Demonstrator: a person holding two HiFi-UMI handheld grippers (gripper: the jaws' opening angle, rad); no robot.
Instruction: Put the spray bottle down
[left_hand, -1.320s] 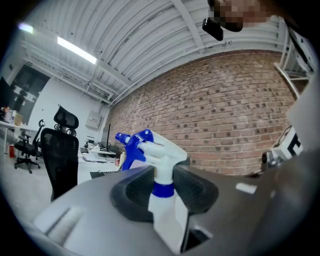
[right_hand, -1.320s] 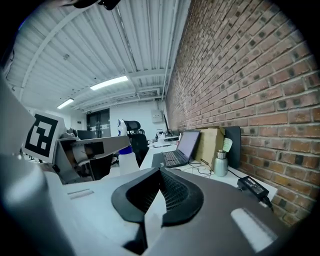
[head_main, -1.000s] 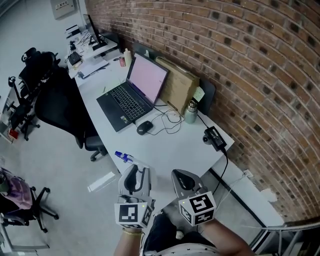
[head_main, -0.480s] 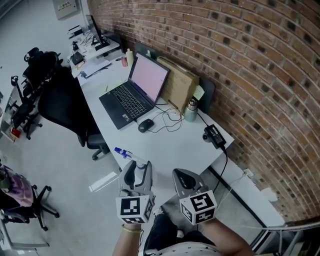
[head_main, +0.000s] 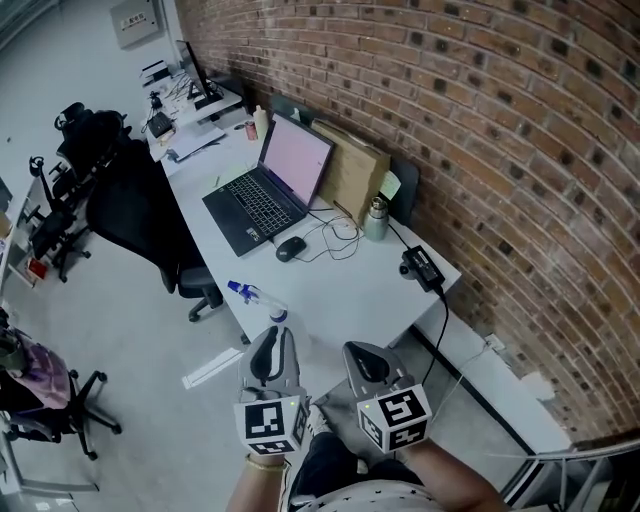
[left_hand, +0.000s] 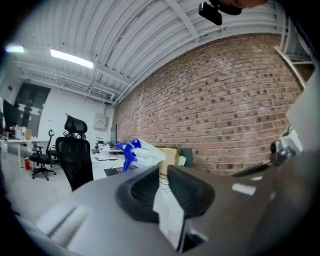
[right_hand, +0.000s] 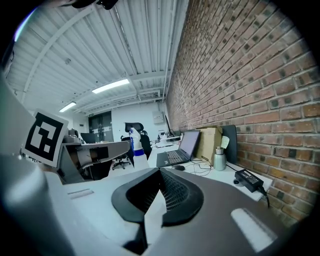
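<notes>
The spray bottle (head_main: 256, 299), white with a blue trigger head, stands by itself near the front left edge of the white table (head_main: 350, 290). It looks upright in the right gripper view (right_hand: 135, 150). My left gripper (head_main: 275, 352) hangs just short of the table edge, a little way back from the bottle. Its jaws are closing with nothing between them. In the left gripper view the bottle's top (left_hand: 139, 152) shows beyond the left gripper (left_hand: 162, 172). My right gripper (head_main: 365, 360) sits beside it, shut and empty, and in its own view (right_hand: 160, 172) the pads meet.
An open laptop (head_main: 265, 190), a mouse (head_main: 286, 249) with loose cables, a cardboard box (head_main: 355, 170), a steel flask (head_main: 376, 220) and a power adapter (head_main: 420, 265) sit further back on the table. A black office chair (head_main: 135, 215) stands at the left. A brick wall runs behind.
Both grippers have drawn back from the table toward me. The gap between the left gripper and the spray bottle has widened, and the bottle stays where it was.
</notes>
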